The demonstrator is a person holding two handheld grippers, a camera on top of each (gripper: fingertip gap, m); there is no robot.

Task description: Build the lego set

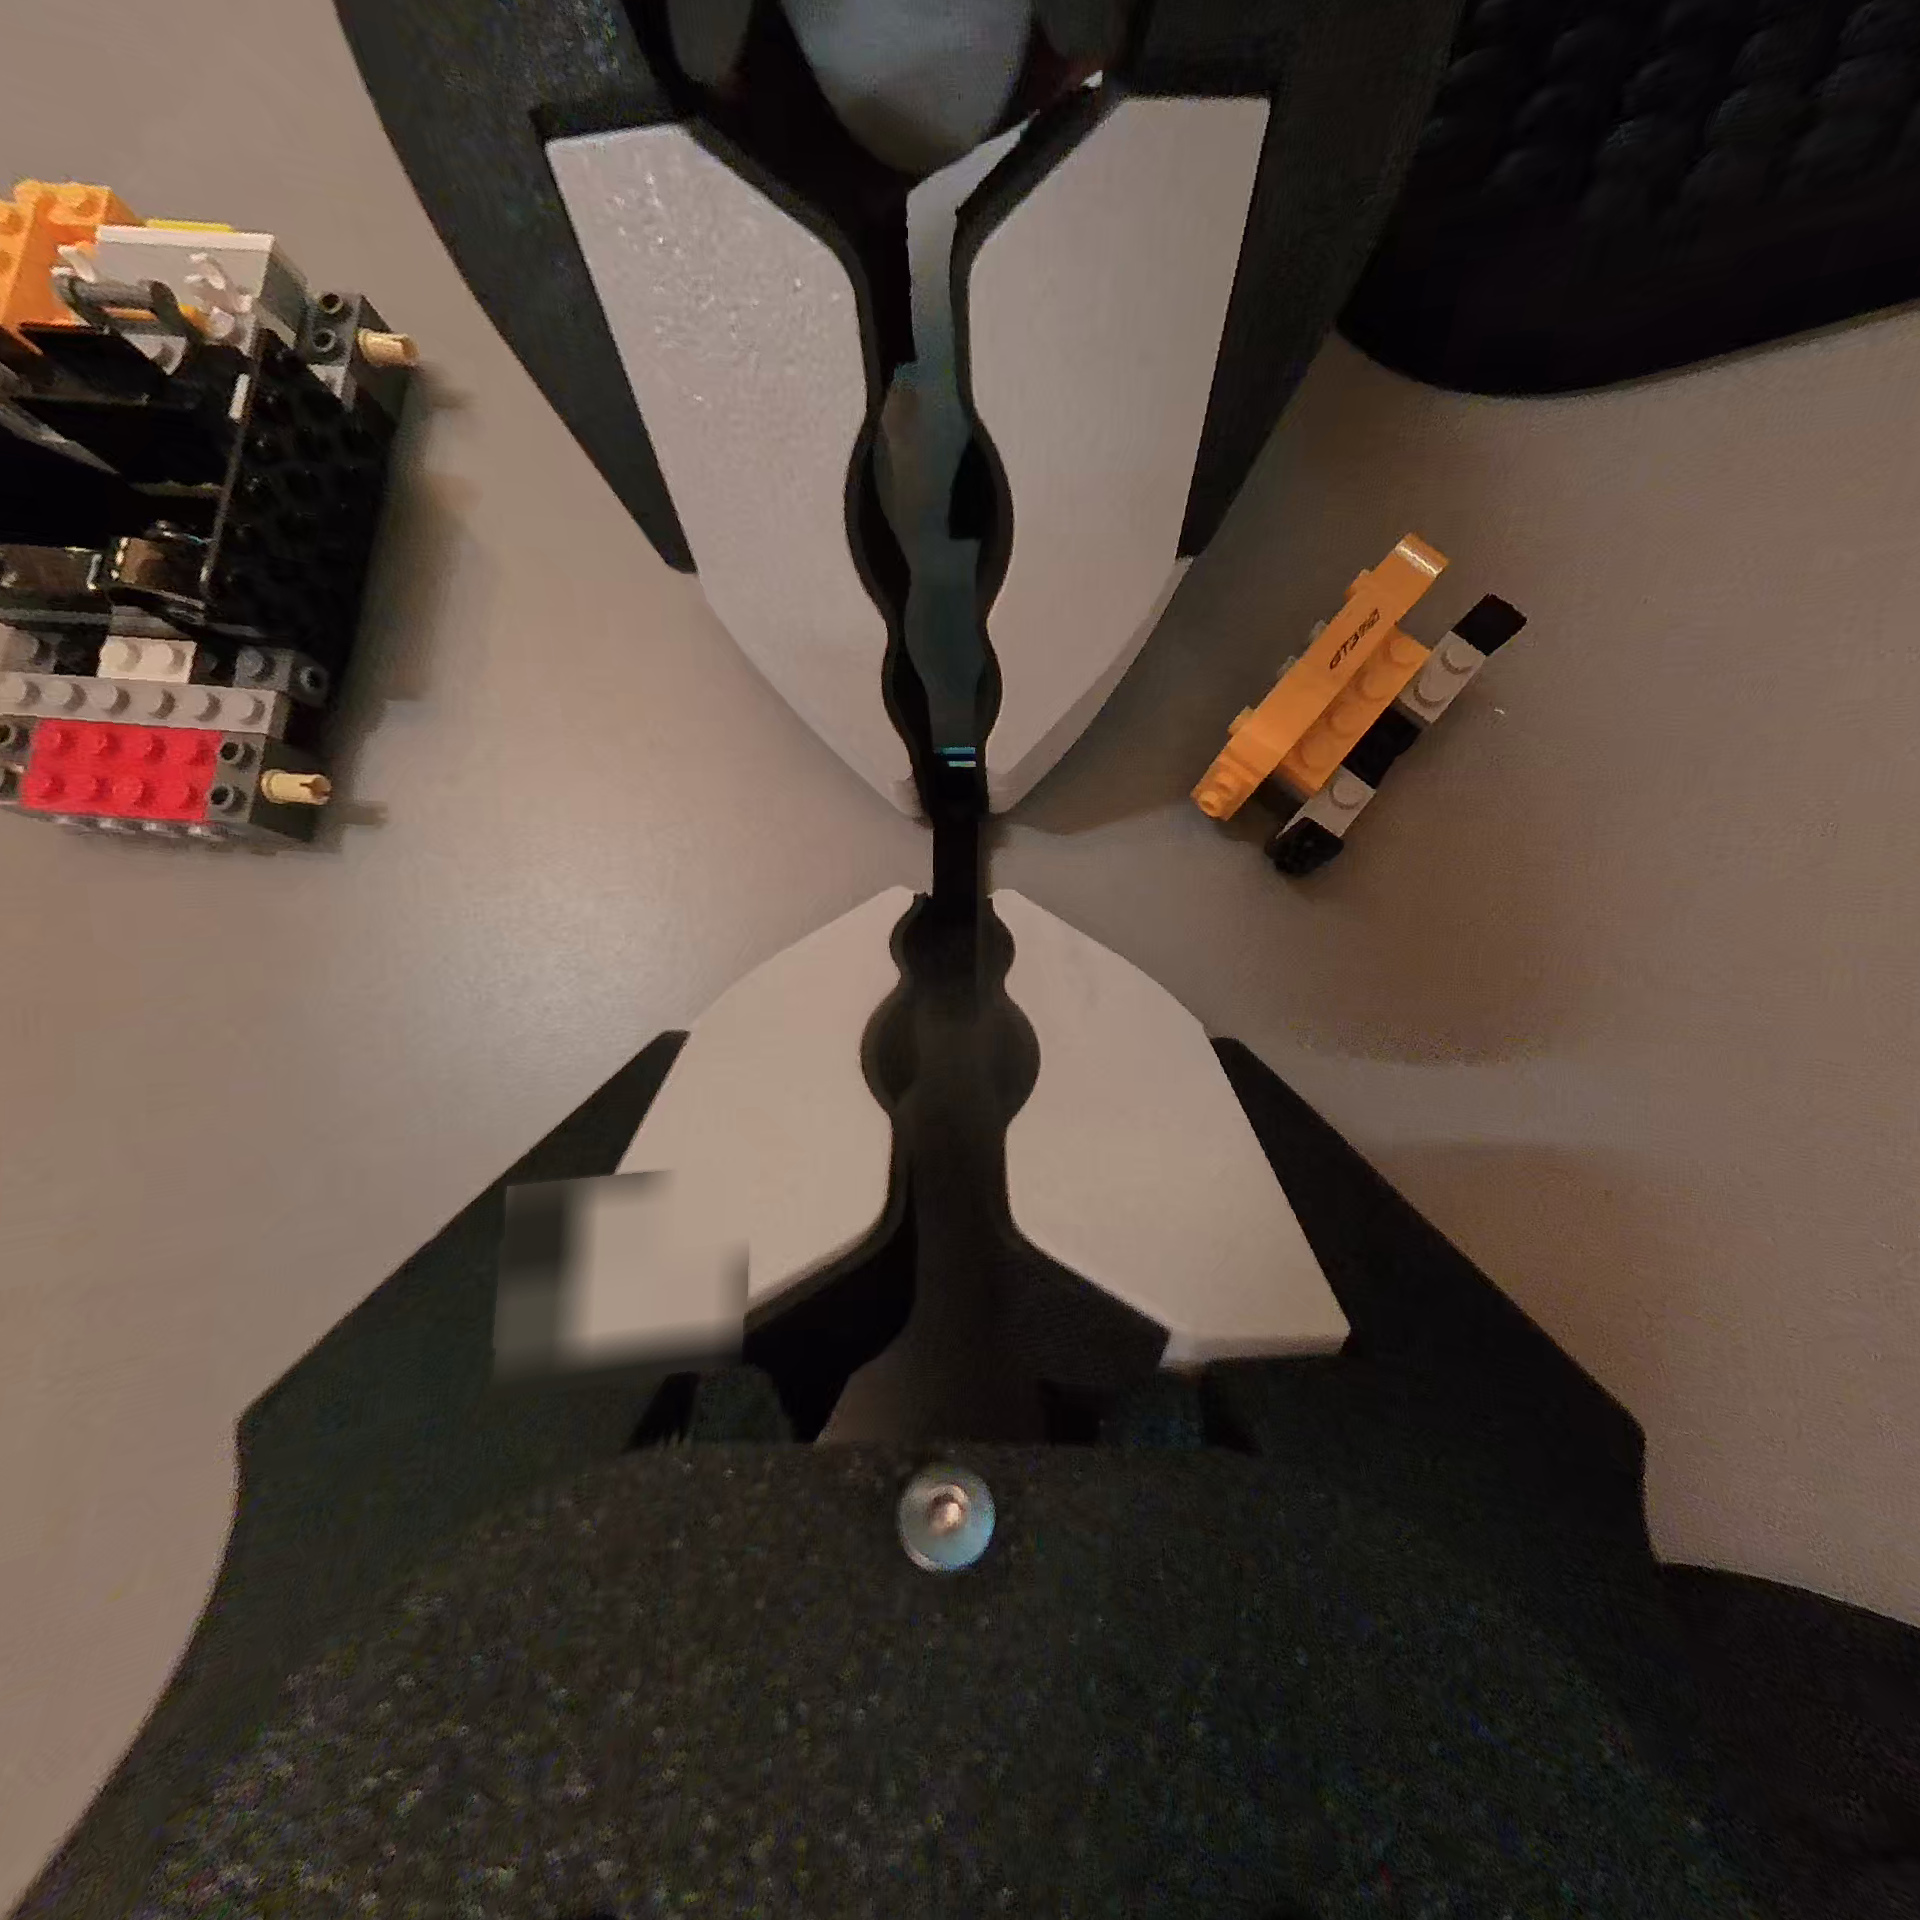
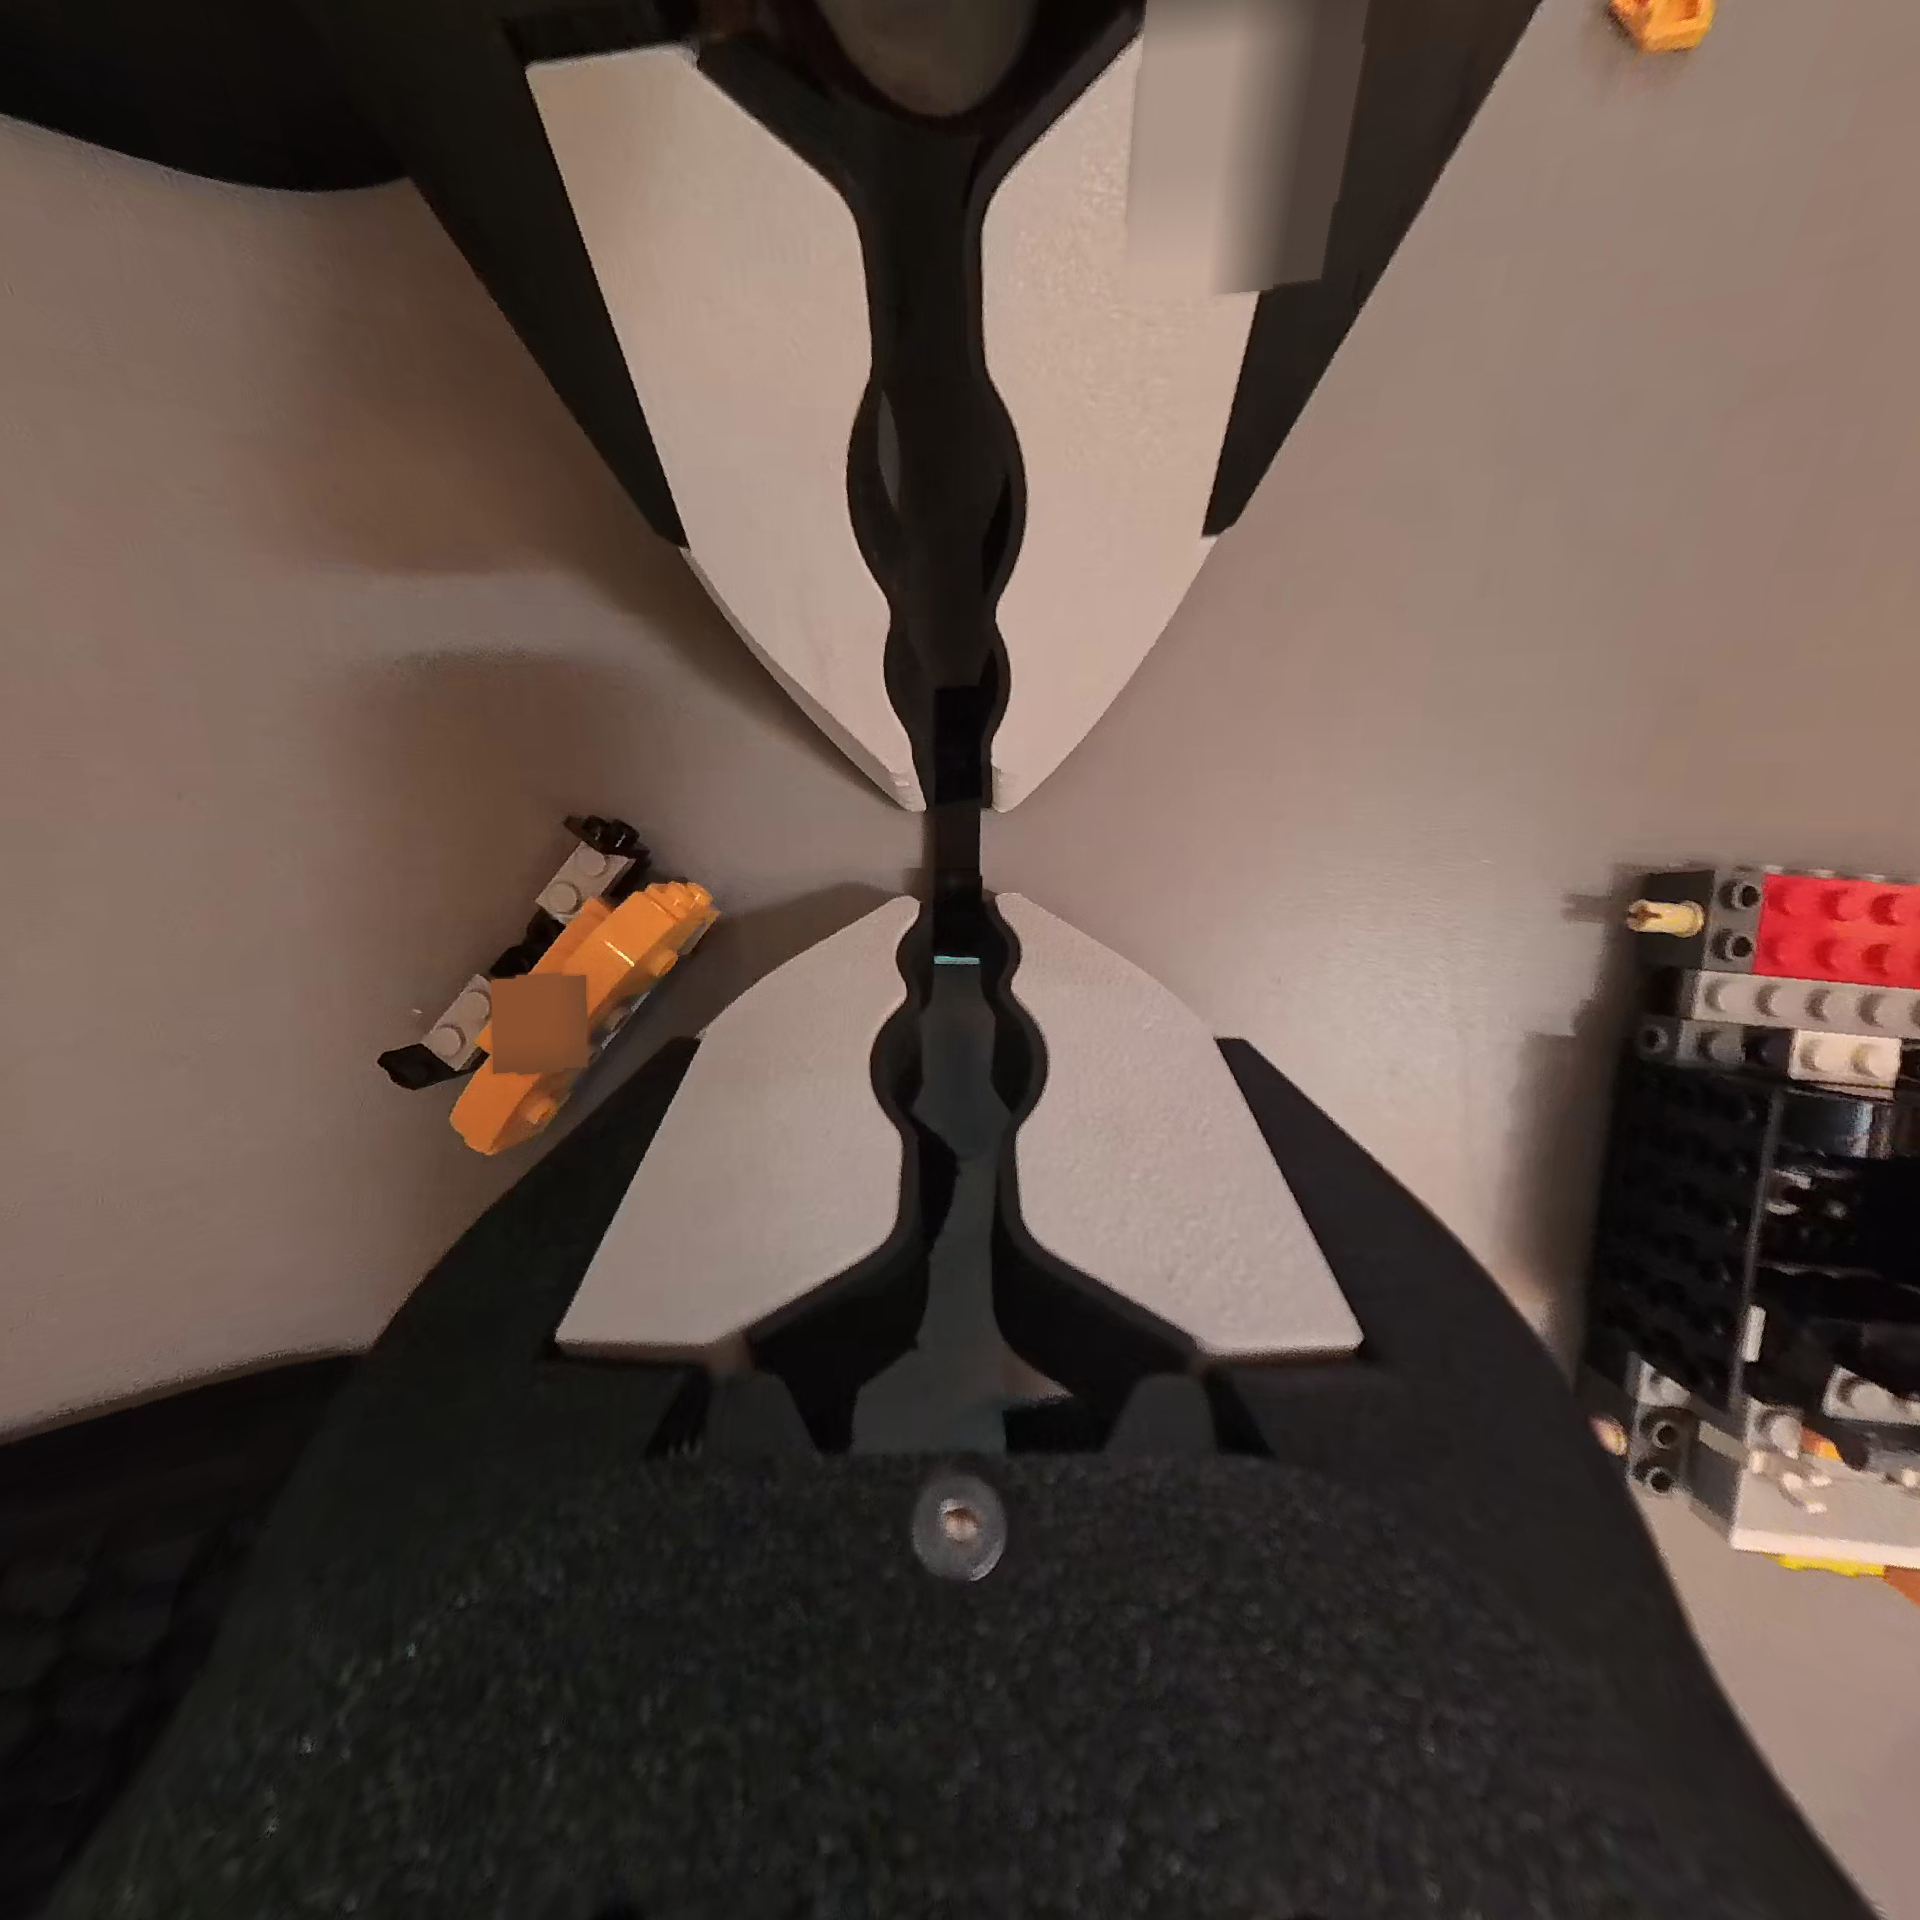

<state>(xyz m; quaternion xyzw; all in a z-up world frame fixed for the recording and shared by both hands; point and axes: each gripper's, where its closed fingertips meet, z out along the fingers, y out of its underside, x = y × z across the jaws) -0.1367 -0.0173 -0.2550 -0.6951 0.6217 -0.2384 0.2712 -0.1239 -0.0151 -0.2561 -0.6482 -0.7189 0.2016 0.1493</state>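
My left gripper [image 1: 956, 909] and right gripper [image 1: 954, 805] meet tip to tip over the grey table. A thin black lego piece [image 1: 956, 852] spans the small gap between them, and each gripper's jaws are closed on one end of it. The right wrist view shows the same: the right gripper [image 2: 956, 904] below, the left gripper [image 2: 956, 805] above, and the black piece [image 2: 956, 852] between. Whether it is one piece or two joined pieces is hidden. The big black, grey and red lego build [image 1: 156, 623] sits to the left, and it also shows in the right wrist view [image 2: 1766, 1143].
A small orange, grey and black sub-assembly [image 1: 1340, 696] lies on the table to the right, and it also shows in the right wrist view [image 2: 582, 997]. A dark quilted object [image 1: 1662, 156] lies at the far right. A small orange piece [image 2: 1657, 21] lies at the top edge. The tips of both grippers are at nearly the same place.
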